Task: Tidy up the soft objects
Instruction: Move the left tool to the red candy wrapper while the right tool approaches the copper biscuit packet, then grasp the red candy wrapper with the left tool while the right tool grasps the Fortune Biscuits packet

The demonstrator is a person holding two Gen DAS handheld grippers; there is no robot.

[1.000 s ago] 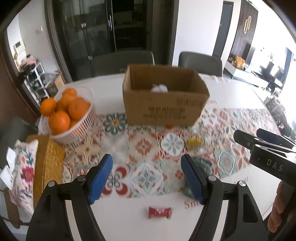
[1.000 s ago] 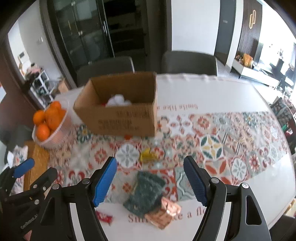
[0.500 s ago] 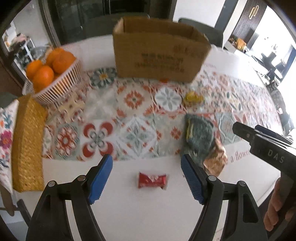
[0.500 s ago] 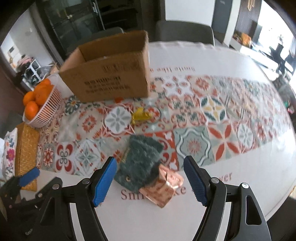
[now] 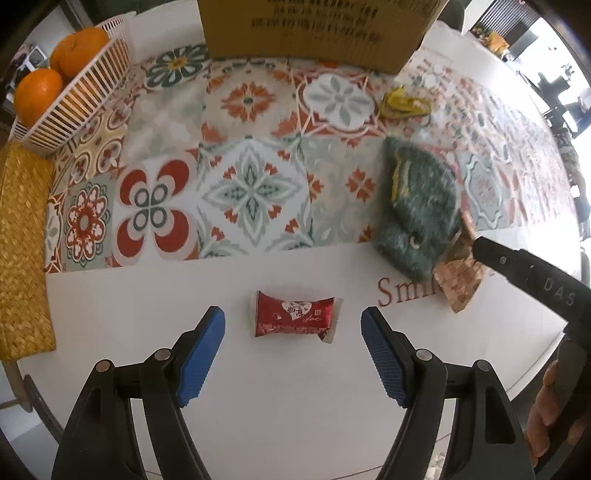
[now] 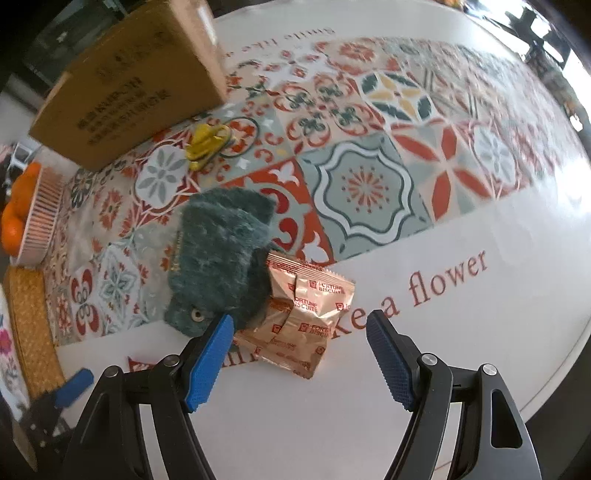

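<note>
A red snack packet point(image 5: 293, 314) lies on the white table just ahead of my open, empty left gripper point(image 5: 293, 328). A fluffy dark green soft item point(image 5: 417, 206) lies to its right, also in the right wrist view point(image 6: 218, 258). Two copper biscuit packets point(image 6: 306, 314) lie beside it, partly under it, and show in the left wrist view point(image 5: 458, 280). My right gripper point(image 6: 301, 332) is open and empty, its pads either side of the copper packets. A small yellow item point(image 6: 205, 142) lies near the cardboard box point(image 6: 129, 88), also seen in the left wrist view point(image 5: 321, 29).
A white basket of oranges point(image 5: 70, 96) stands at the back left. A woven straw mat point(image 5: 22, 254) lies at the left edge. A patterned runner point(image 5: 240, 177) crosses the table. The table's front edge is close to both grippers.
Both grippers have moved down and forward toward the table. The red packet now lies between the left pads; the copper packets lie between the right pads. Both stay open.
</note>
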